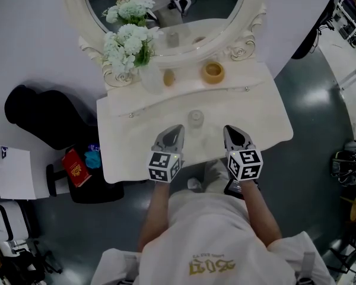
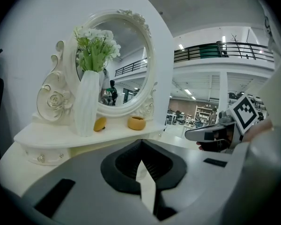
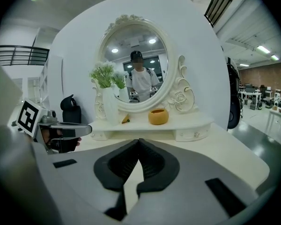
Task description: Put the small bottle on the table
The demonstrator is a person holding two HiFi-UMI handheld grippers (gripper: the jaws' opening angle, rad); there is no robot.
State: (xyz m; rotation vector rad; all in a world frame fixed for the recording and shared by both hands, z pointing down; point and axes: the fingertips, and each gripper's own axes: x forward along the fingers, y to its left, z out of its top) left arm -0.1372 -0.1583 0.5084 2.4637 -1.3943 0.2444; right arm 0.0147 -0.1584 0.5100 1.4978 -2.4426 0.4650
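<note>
A small clear bottle (image 1: 195, 119) stands upright on the white dressing table (image 1: 267, 129), just ahead of both grippers and between them. My left gripper (image 1: 175, 128) hovers over the table's front part, shut with nothing in it; in the left gripper view its jaws (image 2: 141, 142) meet at the tip. My right gripper (image 1: 230, 129) sits level with it on the right, also shut and holding nothing, its jaws (image 3: 139, 140) touching. Each gripper view catches the other gripper off to its side: the right one (image 2: 210, 134) and the left one (image 3: 70, 129).
On the raised shelf under the oval mirror (image 1: 166, 5) stand a white vase of flowers (image 1: 130, 52), a small yellow object (image 1: 169, 76) and an orange bowl (image 1: 213, 72). A black bag (image 1: 41, 120) and a red box (image 1: 75, 166) lie left of the table.
</note>
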